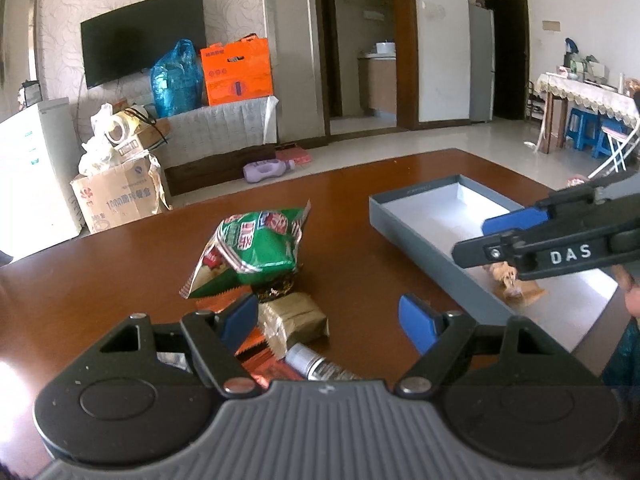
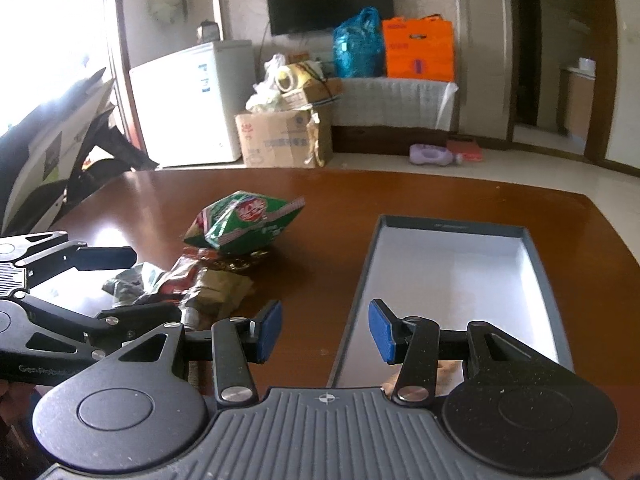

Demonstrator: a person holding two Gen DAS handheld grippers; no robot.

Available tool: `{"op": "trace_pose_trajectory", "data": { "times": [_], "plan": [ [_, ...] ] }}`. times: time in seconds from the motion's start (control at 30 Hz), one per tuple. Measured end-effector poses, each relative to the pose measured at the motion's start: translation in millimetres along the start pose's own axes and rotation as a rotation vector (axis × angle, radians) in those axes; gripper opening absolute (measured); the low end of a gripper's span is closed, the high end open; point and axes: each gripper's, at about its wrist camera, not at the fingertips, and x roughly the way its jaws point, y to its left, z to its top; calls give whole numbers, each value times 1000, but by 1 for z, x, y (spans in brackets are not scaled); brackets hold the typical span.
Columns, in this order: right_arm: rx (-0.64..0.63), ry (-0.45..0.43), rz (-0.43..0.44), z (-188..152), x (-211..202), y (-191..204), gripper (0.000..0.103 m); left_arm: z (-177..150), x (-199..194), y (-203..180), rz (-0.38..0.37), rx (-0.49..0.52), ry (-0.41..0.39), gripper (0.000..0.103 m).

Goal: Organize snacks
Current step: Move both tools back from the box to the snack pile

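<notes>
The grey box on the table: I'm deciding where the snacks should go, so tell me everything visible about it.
The grey box is a shallow, long, open rectangular tray, apparently cardboard, with slate-grey walls and a white floor. It lies flat on the brown table, to the right of the snack pile. Most of its floor is bare; one tan wrapped snack lies at its near end. The right hand-held gripper hangs open over its near left edge, holding nothing.

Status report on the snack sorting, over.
Left gripper and right gripper open, empty. One snack in tray; pile waits. Nothing blocking.
</notes>
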Motion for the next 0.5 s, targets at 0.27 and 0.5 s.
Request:
{"op": "trace_pose_trajectory", "data": {
  "times": [0.27,0.5],
  "plan": [
    [-41,29,33,0,12,25,49,-20,-10,20,-12,33,54,78],
    [-63,51,52,-1,21,41,49,-29,-18,33,12,27,74,78]
  ]
}}
